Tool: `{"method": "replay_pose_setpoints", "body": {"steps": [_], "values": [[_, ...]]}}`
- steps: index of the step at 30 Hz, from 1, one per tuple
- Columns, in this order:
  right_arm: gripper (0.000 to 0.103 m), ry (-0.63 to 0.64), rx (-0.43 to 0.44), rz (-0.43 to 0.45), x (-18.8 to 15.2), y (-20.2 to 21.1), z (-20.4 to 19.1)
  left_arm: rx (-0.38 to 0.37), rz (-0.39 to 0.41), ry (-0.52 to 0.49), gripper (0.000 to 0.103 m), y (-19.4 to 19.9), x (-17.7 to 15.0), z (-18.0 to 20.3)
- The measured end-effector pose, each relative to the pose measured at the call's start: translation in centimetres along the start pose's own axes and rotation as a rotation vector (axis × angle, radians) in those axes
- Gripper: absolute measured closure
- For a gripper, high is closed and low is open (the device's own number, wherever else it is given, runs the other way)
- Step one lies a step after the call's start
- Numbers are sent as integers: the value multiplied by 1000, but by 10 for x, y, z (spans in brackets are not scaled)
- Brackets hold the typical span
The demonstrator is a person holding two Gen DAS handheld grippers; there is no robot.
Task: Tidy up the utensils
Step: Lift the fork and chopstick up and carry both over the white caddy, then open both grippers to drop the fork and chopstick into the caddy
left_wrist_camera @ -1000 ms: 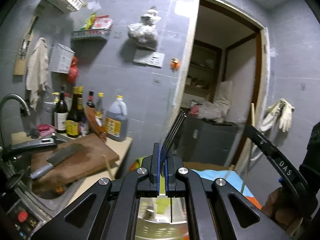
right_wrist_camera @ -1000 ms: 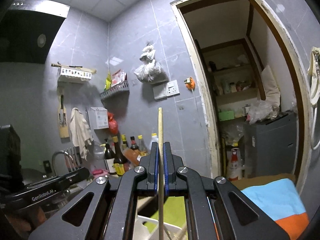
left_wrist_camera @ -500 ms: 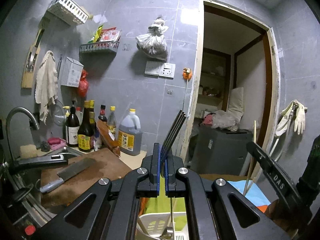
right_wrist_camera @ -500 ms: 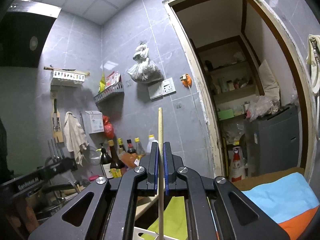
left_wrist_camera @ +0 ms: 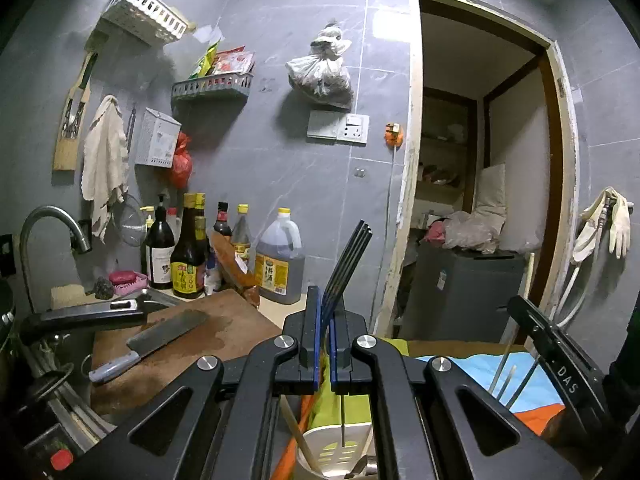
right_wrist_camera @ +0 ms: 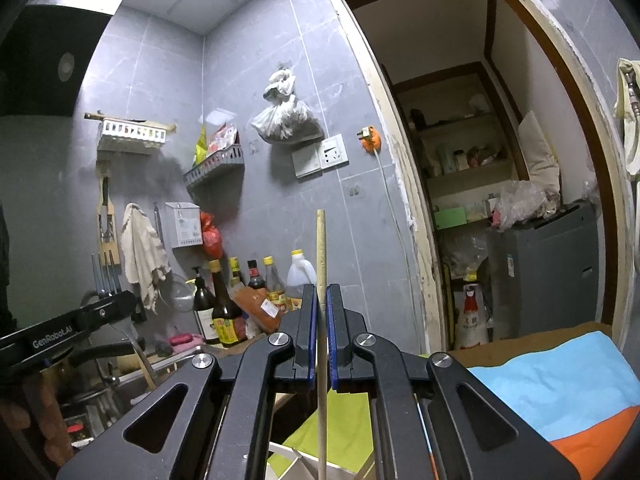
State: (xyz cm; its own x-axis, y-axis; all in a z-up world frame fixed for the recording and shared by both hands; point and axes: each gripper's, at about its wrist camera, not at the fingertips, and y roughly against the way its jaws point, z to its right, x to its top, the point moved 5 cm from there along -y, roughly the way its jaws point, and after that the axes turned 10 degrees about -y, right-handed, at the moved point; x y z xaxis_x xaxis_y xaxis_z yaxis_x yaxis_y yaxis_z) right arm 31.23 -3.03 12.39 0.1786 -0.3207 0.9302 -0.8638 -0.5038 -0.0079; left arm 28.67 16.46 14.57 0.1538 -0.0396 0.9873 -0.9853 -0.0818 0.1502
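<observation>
My left gripper (left_wrist_camera: pixel 325 312) is shut on a bundle of dark chopsticks (left_wrist_camera: pixel 347 264) that stick up and lean right; their thin lower ends hang over a white slotted utensil holder (left_wrist_camera: pixel 340 446) below. My right gripper (right_wrist_camera: pixel 322 312) is shut on a single wooden chopstick (right_wrist_camera: pixel 321 248) held upright; its lower end reaches down to the white holder (right_wrist_camera: pixel 296 462). The right gripper's body shows in the left wrist view (left_wrist_camera: pixel 556 360); the left gripper's body shows in the right wrist view (right_wrist_camera: pixel 64 330).
A cleaver (left_wrist_camera: pixel 148 340) lies on a wooden cutting board (left_wrist_camera: pixel 192 344) by the sink and faucet (left_wrist_camera: pixel 48 220). Sauce bottles (left_wrist_camera: pixel 188 256) line the tiled wall. A green, blue and orange cloth (right_wrist_camera: pixel 560 392) covers the surface on the right. A doorway (left_wrist_camera: pixel 480 184) opens behind.
Both grippers have risen and tilted up while keeping their grip; the white holder has come into view under the left gripper's chopsticks.
</observation>
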Motion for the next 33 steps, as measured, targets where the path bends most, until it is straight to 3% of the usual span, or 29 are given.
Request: {"method": "replay_pose_setpoints", "body": {"steps": [20, 33], "values": [[100, 18, -17, -50, -18, -7, 6, 19, -47, -20, 101, -12, -23, 1], [100, 88, -47, -130, -38, -3, 11, -48, -137, -28, 101, -22, -48, 12]]}}
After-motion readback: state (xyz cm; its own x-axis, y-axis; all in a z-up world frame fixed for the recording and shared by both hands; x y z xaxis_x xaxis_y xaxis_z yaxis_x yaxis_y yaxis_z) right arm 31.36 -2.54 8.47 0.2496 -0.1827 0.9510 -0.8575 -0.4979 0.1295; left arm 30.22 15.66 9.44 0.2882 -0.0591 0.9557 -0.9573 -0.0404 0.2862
